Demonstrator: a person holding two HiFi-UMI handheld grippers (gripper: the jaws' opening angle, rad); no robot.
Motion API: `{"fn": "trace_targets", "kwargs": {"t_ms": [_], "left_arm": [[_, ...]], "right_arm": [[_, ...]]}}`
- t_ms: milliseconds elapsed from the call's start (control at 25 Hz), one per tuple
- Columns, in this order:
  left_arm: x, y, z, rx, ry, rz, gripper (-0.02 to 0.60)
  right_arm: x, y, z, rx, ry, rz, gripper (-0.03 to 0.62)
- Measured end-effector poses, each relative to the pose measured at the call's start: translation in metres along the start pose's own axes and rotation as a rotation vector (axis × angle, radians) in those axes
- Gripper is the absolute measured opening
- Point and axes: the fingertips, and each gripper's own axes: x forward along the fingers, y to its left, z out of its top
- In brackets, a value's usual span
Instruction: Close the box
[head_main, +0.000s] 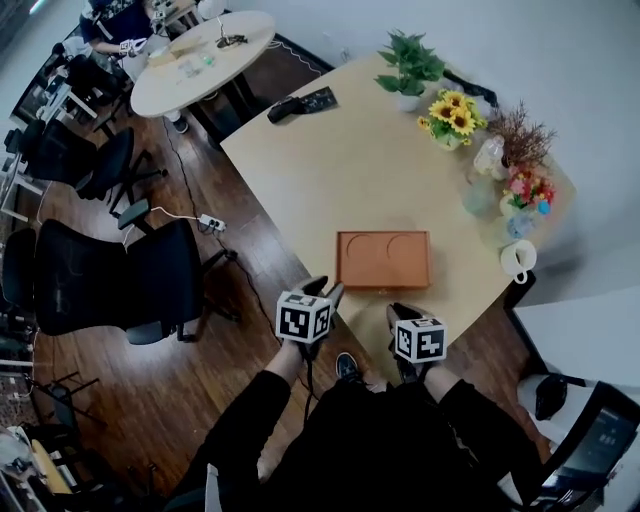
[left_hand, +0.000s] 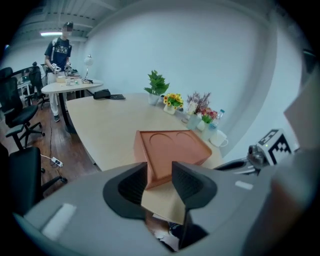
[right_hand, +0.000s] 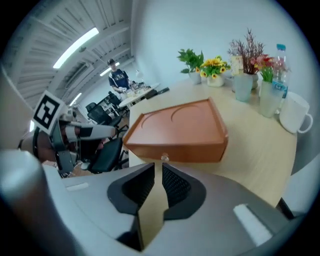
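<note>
The orange-brown box (head_main: 383, 260) lies flat on the pale table (head_main: 330, 170) near its front edge, lid down, two round recesses on top. My left gripper (head_main: 328, 290) sits just off the box's near-left corner (left_hand: 172, 150); its jaws (left_hand: 160, 172) are drawn close and hold nothing. My right gripper (head_main: 398, 312) hangs a little short of the box's front face (right_hand: 175, 127), in line with a small knob (right_hand: 164, 158). A narrow slit stays between the right gripper's (right_hand: 158, 170) pads, with nothing in it.
A white mug (head_main: 518, 260), vases of flowers (head_main: 450, 118) and a potted plant (head_main: 408, 68) line the table's right and far side. Black office chairs (head_main: 120, 270) stand left on the wood floor. A person stands at a round table (head_main: 200, 55) far back.
</note>
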Motion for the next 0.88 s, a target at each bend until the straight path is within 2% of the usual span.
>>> {"fn": "trace_targets", "kwargs": {"t_ms": [120, 280, 440, 520, 600, 760, 880], "left_arm": [[-0.031, -0.043, -0.001, -0.008, -0.1, -0.041, 0.135], [-0.091, -0.132, 0.044, 0.127, -0.285, -0.093, 0.135], [-0.153, -0.199, 0.096, 0.309, -0.582, -0.071, 0.135], [-0.177, -0.223, 0.11, 0.358, -0.716, -0.056, 0.133], [-0.188, -0.237, 0.112, 0.386, -0.759, -0.052, 0.133], [-0.188, -0.234, 0.103, 0.345, -0.73, -0.042, 0.133], [-0.187, -0.233, 0.099, 0.345, -0.715, -0.043, 0.132]], "right_arm": [[-0.059, 0.002, 0.038, -0.05, -0.145, 0.047, 0.048], [-0.148, 0.029, 0.101, -0.173, -0.407, 0.102, 0.048], [-0.23, 0.07, 0.148, -0.344, -0.702, 0.168, 0.027], [-0.26, 0.085, 0.157, -0.401, -0.805, 0.188, 0.0], [-0.274, 0.098, 0.158, -0.434, -0.849, 0.22, 0.0], [-0.277, 0.113, 0.149, -0.452, -0.83, 0.291, 0.0], [-0.279, 0.114, 0.147, -0.461, -0.831, 0.289, 0.0]]}}
